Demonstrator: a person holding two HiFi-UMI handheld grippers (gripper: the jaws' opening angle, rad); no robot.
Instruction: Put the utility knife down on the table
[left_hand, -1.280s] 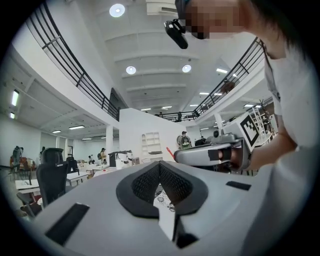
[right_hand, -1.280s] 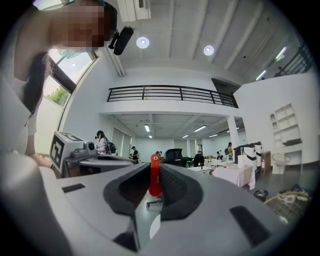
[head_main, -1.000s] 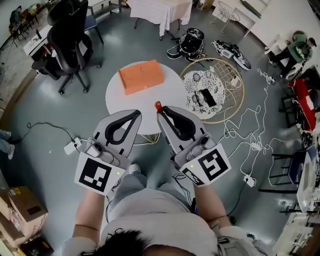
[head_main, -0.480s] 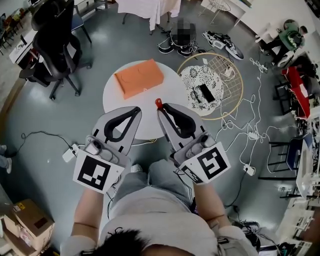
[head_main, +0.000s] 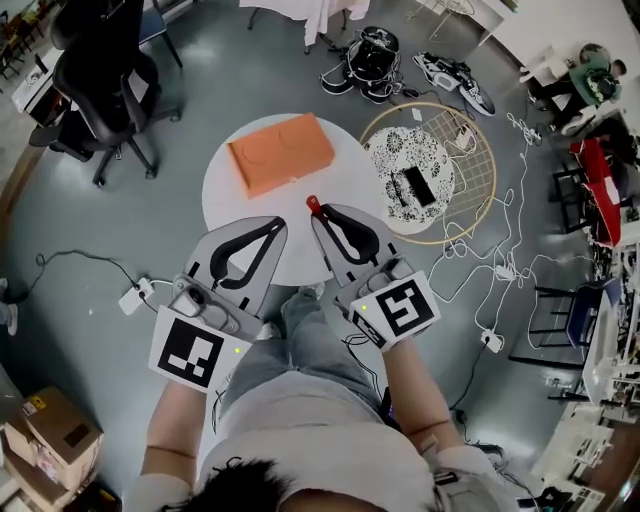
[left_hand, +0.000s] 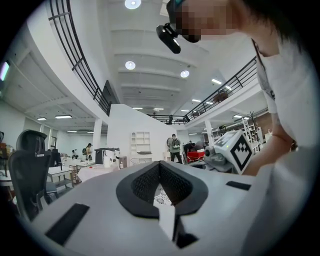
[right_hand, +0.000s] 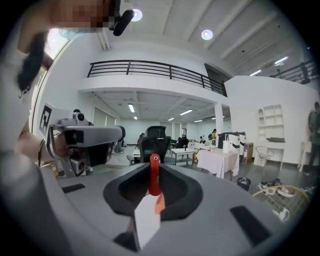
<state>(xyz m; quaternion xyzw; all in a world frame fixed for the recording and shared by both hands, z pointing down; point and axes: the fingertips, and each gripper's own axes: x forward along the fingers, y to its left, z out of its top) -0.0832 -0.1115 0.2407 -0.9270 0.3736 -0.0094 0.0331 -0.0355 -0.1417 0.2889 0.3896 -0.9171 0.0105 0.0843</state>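
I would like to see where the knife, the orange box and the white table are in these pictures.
knife (right_hand: 154, 176): right gripper view, on its red body, held between the shut jaws.
orange box (head_main: 280, 152): head view, on the middle of its top face.
table (head_main: 335, 185): head view, on the bare white top right of the box.

Large open-plan lab or workshop hall, grey floor (head_main: 150, 235) strewn with cables (head_main: 478, 262), black office chair (head_main: 95, 70), cloth-covered desks (right_hand: 220, 160), railed mezzanine (right_hand: 150, 70) overhead (recessed ceiling lights (left_hand: 130, 65)), cardboard boxes (head_main: 50, 440).
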